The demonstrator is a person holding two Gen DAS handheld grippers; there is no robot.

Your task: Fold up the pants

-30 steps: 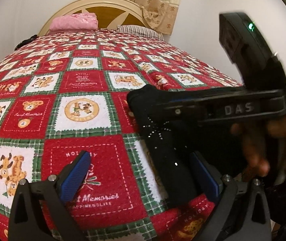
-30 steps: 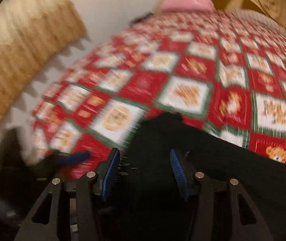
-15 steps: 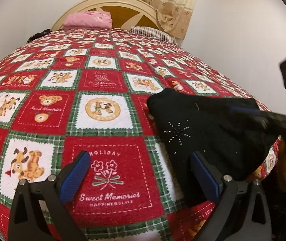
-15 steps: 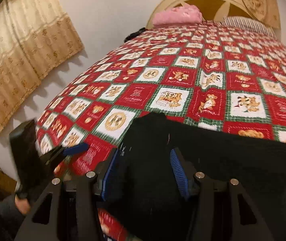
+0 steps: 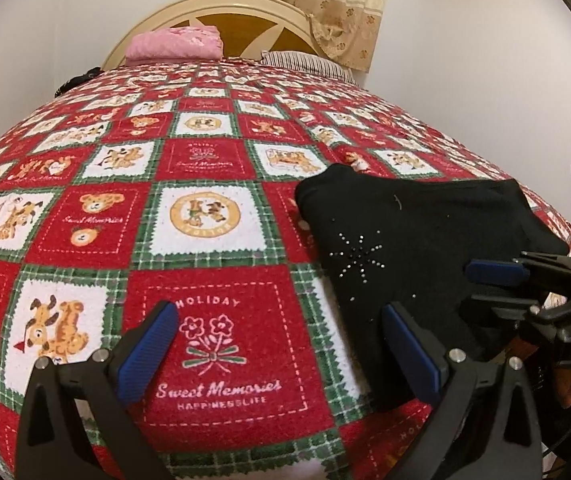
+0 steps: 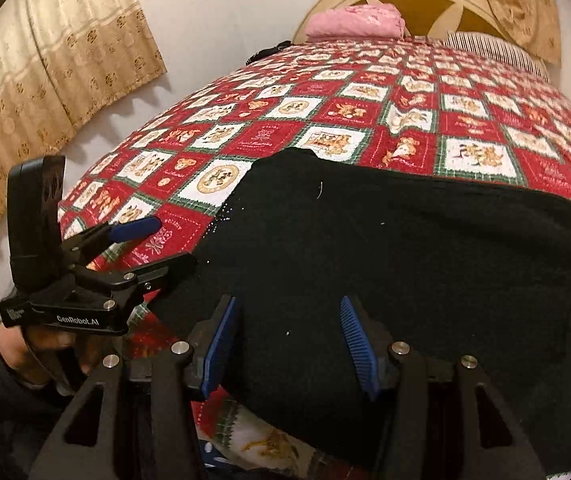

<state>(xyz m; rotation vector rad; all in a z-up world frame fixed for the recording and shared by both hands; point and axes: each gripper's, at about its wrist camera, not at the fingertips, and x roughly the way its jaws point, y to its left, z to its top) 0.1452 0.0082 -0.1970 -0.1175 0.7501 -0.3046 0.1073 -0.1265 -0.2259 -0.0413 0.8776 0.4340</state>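
Black pants (image 5: 405, 236) with a rhinestone star lie folded near the foot edge of the bed, on the red patchwork blanket (image 5: 213, 160). In the right wrist view the pants (image 6: 385, 248) fill the middle and right. My left gripper (image 5: 281, 344) is open and empty, low over the blanket just left of the pants; it also shows at the left of the right wrist view (image 6: 153, 240). My right gripper (image 6: 289, 340) is open above the near edge of the pants, holding nothing; it shows at the right of the left wrist view (image 5: 497, 276).
A pink folded blanket (image 5: 173, 42) and a striped pillow (image 5: 305, 64) lie by the cream headboard (image 5: 221, 4). Beige curtains (image 6: 49, 76) hang on the left wall. A white wall runs along the bed's right side.
My right gripper has pulled back from over the pants to the bed's near edge and lower right. My left gripper backed off slightly. The pants lie still and flat.
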